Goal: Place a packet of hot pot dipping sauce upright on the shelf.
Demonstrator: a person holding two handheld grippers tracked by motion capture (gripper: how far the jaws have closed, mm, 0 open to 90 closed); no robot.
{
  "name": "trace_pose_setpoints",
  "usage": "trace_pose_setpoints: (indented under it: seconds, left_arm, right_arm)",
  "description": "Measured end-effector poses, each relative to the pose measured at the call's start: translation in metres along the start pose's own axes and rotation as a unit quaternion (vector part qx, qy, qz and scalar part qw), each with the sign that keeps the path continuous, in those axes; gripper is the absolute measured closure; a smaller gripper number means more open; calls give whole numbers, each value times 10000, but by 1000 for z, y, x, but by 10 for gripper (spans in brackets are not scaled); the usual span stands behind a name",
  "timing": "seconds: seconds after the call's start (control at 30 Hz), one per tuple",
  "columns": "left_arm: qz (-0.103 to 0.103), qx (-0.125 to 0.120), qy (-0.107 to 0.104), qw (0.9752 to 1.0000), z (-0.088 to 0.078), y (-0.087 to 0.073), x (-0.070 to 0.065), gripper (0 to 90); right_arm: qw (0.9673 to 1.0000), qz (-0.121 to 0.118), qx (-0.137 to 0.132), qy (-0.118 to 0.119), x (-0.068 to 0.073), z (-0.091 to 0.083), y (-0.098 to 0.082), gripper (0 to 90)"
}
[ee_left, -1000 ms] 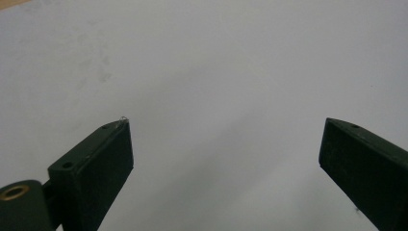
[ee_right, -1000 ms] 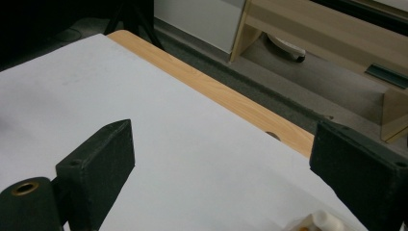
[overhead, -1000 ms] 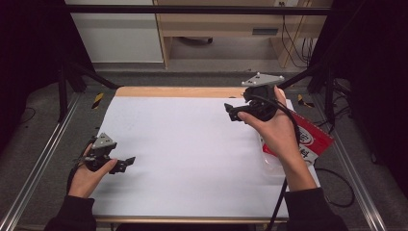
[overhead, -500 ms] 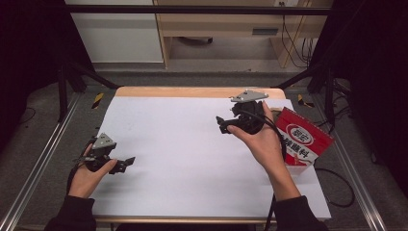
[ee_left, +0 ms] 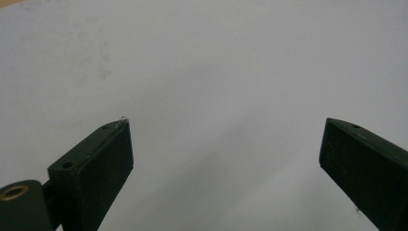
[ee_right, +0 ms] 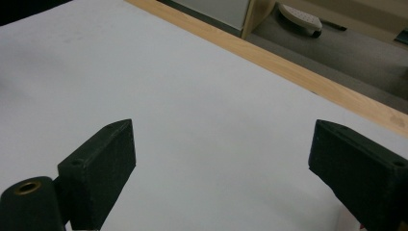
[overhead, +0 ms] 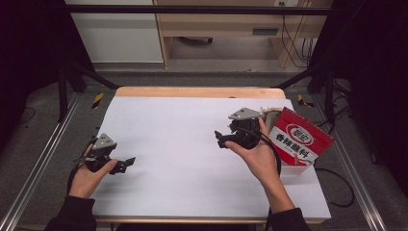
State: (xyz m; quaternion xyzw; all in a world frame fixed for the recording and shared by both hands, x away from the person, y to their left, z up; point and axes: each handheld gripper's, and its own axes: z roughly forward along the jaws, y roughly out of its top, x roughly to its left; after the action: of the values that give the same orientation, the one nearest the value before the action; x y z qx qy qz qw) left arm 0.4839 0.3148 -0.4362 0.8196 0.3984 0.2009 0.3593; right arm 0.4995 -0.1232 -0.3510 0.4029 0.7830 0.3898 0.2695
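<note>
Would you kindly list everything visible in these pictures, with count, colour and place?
Packet: one, red with white label, right edge of the table, beside the right hand.
White sheet: one, covering the tabletop.
Table: one, light wood, far edge bare.
Cabinet: one, white, on the floor beyond the table.
Left gripper: one, black, jaws open, near left of the sheet.
Right gripper: one, black, jaws open, right of centre.

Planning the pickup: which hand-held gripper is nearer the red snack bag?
Right. The right hand-held gripper is just left of the red snack bag; the left hand-held gripper is across the table.
</note>
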Motion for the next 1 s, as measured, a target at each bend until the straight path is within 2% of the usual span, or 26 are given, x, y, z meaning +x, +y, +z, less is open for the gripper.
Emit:
trace_pose_setpoints:
  seconds: [0.53, 0.77, 1.0]
  left_arm:
    - [-10, 10, -5, 10000, 0, -1, 0, 48]
    - [-15, -8, -11, 10000, 0, -1, 0, 48]
    - [-2, 11, -10, 10000, 1, -1, -1, 48]
  right_arm:
    - [9991, 146, 378, 86, 11, 22, -41, 93]
    - [9987, 206, 453, 86, 15, 32, -52, 90]
    - [9981, 404, 454, 41, 16, 45, -59, 84]
